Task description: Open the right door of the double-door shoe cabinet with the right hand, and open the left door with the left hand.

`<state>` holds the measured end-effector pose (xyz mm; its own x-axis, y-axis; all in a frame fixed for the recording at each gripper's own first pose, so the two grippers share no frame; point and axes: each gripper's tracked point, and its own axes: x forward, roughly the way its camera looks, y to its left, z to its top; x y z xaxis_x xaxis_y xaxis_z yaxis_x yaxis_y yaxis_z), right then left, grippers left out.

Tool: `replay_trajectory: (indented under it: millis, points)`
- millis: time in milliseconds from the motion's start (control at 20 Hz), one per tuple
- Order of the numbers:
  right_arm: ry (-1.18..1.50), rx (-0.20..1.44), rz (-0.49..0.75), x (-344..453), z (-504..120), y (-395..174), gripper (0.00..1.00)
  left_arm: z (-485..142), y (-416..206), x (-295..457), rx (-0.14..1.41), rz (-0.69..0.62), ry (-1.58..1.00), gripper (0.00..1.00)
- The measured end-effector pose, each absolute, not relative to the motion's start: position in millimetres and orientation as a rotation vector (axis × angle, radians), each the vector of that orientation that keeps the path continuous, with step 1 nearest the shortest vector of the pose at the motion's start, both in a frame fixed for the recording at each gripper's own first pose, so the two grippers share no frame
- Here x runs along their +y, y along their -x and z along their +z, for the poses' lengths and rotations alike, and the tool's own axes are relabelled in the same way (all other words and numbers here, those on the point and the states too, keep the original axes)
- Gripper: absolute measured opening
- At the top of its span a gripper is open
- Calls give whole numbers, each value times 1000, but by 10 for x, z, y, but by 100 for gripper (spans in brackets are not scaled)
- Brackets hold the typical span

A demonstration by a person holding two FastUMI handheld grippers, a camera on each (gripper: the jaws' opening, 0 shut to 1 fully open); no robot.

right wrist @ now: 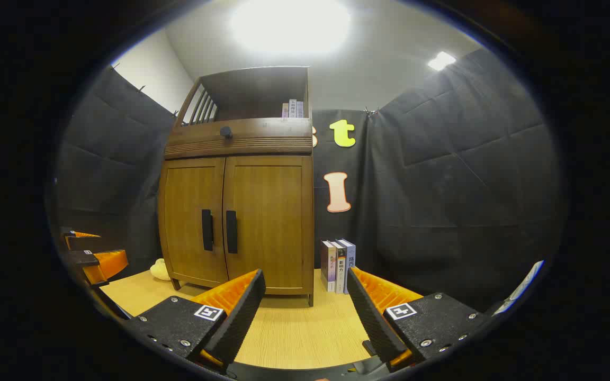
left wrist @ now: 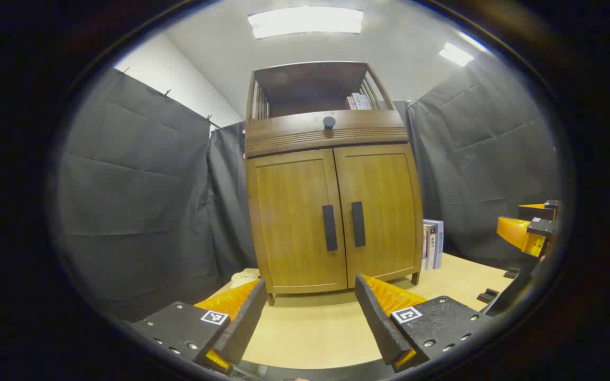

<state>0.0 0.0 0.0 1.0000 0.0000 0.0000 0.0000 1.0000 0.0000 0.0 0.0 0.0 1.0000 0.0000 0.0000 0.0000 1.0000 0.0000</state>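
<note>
Both tools, left tool (left wrist: 310,312) and right tool (right wrist: 305,307), gape apart; shoe cabinet (left wrist: 331,211) faces them, handles (left wrist: 343,226) upright.

The double-door wooden shoe cabinet (left wrist: 331,211) is a warm honey brown with fine vertical grain on both door panels; its upper open shelf (left wrist: 310,87) is a darker brown, and the curved band below it carries thin horizontal ridges. The two upright bar handles (left wrist: 330,227) on the doors are black, as is the small round knob (left wrist: 329,122) on the band. The wooden tabletop (right wrist: 289,328) is pale yellow-tan with a faint straight grain. The row of upright books (right wrist: 338,265) beside the cabinet shows white, grey and dark spines. A small rounded object (right wrist: 160,269) at the cabinet's other side is cream. The quilted booth cloth (left wrist: 141,211) is charcoal grey, the ceiling (left wrist: 400,47) white.
</note>
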Motion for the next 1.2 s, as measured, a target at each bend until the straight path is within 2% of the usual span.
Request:
replay_trajectory:
  millis: [100, 150, 750, 800, 850, 900, 950, 1000, 1200]
  points:
    - [-3, 1, 3, 27, -6, -41, 96, 5, 2, 1, -4, 2, 1, 100]
    - [-2, 0, 3, 34, -14, -53, 96, -3, 0, 2, -5, 3, -1, 95]
    - [9, -9, 21, 131, -46, -93, 95, -24, -28, 38, -8, 20, 10, 95]
    - [9, -10, 21, 133, -47, -99, 95, -11, -28, 42, -10, 22, 11, 100]
    - [8, -10, 22, 145, -47, -102, 95, -22, -33, 47, -11, 24, 11, 95]
    - [7, -11, 24, 154, -47, -104, 95, -9, -41, 52, -13, 26, 10, 95]
    - [5, -12, 26, 161, -48, -111, 95, -10, -43, 58, -15, 27, 10, 100]
    - [5, -15, 28, 174, -41, -118, 95, -7, -44, 60, -16, 28, 8, 95]
    - [10, -29, 45, 238, -2, -151, 95, -6, -44, 75, -20, 35, 6, 95]
